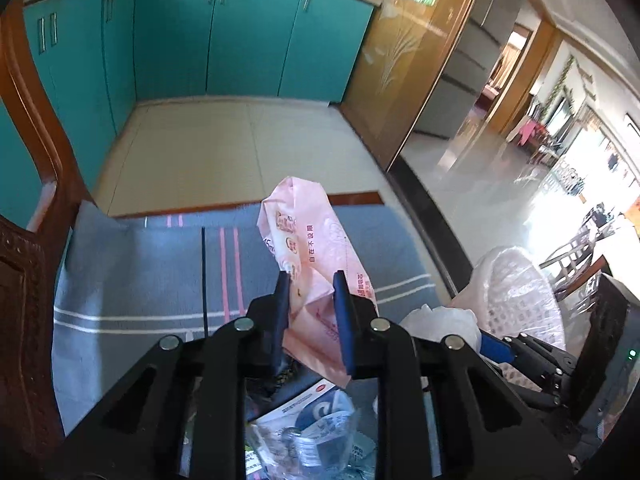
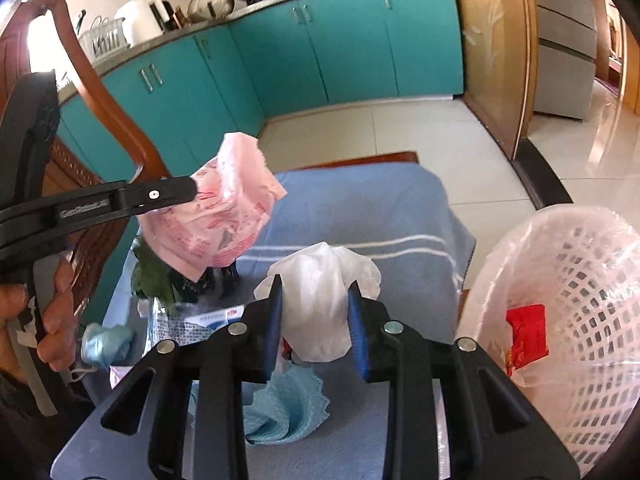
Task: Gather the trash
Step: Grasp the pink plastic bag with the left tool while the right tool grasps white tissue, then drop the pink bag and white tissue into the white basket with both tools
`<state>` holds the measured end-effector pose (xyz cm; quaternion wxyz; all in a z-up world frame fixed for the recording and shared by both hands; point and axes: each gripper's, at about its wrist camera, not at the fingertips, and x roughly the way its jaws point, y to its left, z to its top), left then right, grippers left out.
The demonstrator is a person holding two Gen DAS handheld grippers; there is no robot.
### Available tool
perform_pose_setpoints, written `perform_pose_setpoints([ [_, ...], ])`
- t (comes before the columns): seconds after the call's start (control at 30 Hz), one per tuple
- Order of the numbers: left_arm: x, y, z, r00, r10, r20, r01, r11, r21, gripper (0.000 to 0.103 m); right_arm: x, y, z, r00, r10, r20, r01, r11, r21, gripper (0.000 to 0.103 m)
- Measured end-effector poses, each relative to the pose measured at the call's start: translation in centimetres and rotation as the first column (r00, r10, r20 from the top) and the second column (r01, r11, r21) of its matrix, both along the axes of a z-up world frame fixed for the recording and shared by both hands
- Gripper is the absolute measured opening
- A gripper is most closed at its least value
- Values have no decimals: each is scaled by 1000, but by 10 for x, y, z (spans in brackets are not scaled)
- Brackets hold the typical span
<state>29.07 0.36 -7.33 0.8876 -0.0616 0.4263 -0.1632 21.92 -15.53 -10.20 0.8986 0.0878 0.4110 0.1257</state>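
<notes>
My left gripper (image 1: 311, 280) is shut on a pink printed plastic wrapper (image 1: 316, 248) and holds it up above the blue striped cloth (image 1: 132, 264); the wrapper also shows in the right wrist view (image 2: 224, 216). My right gripper (image 2: 316, 288) is shut on a crumpled white tissue (image 2: 320, 304) above the cloth (image 2: 360, 208). A white mesh bin (image 2: 576, 320) lined with clear plastic stands to the right, with a red wrapper (image 2: 526, 332) inside. The bin also shows in the left wrist view (image 1: 516, 292).
More trash lies on the cloth: a light blue cloth scrap (image 2: 288, 408), a blue mask (image 2: 106, 342), a printed packet (image 2: 200, 320), dark green wrapping (image 2: 154, 276). A carved wooden chair (image 1: 24, 300) stands left. Teal cabinets (image 1: 248, 36) lie ahead.
</notes>
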Motion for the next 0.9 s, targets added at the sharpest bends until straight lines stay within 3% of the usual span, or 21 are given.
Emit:
perform_pose_setpoints([
  [0.13,-11,3,19,996,-5,87,9,999,-47,23,-1,-2,7,999,-15,36,16,1000,-7,30],
  [0.3,-17,4,33,989,8,145,0,998,-55,23,-7,-4,15,996,-26,89,28,999,-20,30],
  [0.53,-18,3,38,988,9,153,0,998,-58,23,-9,-9,24,989,-37,142,37,999,5,30],
  [0.77,-19,-2,38,989,-9,145,15,999,-42,23,-4,-9,21,995,7,101,-13,998,62,30],
  [0.9,-20,-3,36,990,-11,141,16,999,-38,23,-4,-4,18,995,5,95,-8,999,33,30],
])
